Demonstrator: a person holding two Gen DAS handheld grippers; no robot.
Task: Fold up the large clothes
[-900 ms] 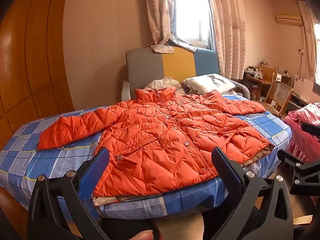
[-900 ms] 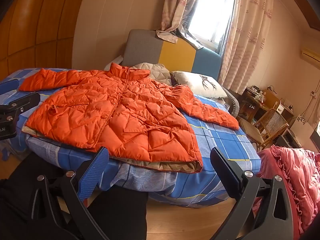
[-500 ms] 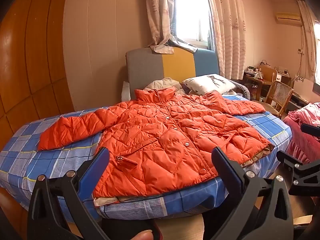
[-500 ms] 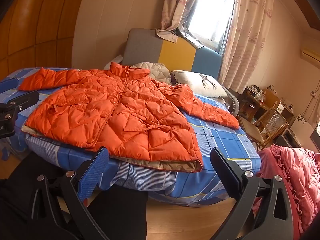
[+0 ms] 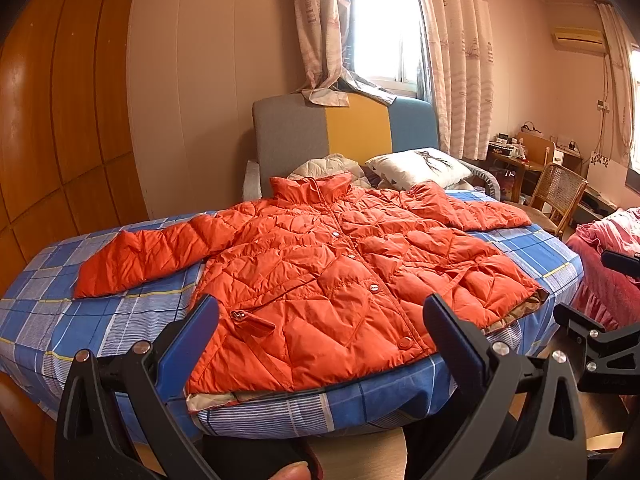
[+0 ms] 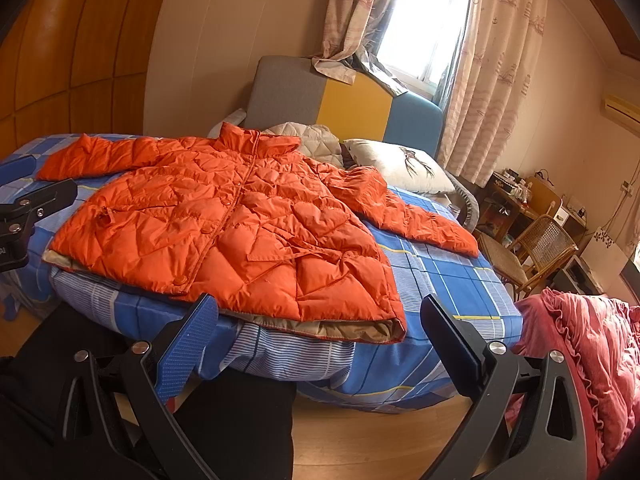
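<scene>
My left gripper (image 5: 320,316) is spread wide with nothing between its fingers, and it hangs short of the near edge of the bed (image 5: 48,320). My right gripper (image 6: 318,318) is spread just as wide and also holds nothing; it hangs off the bed's near right corner, and part of it shows at the right edge of the left view. A fingertip (image 5: 290,472) of mine shows at the bottom of the left view.

Just past both grippers lies the orange quilted down jacket (image 5: 340,276), spread flat and front up on the blue checked bed sheet (image 6: 440,280). It is snapped shut down the middle. Its hem lies along the near edge of the bed, with the beige lining showing underneath, and its collar points to the far end. The left sleeve (image 5: 152,256) stretches out to the left over the sheet, and the right sleeve (image 6: 416,216) runs out to the right.

Beyond the collar lie a folded pale quilt (image 6: 316,142) and a white pillow (image 5: 420,166), against a headboard (image 5: 320,132) in grey, yellow and blue. Behind it hang patterned curtains (image 5: 460,60) at a bright window. To the far right stand a wicker chair (image 6: 536,248) and a cluttered wooden desk (image 5: 516,156); a pink ruffled bedcover (image 6: 580,340) lies at the near right.
</scene>
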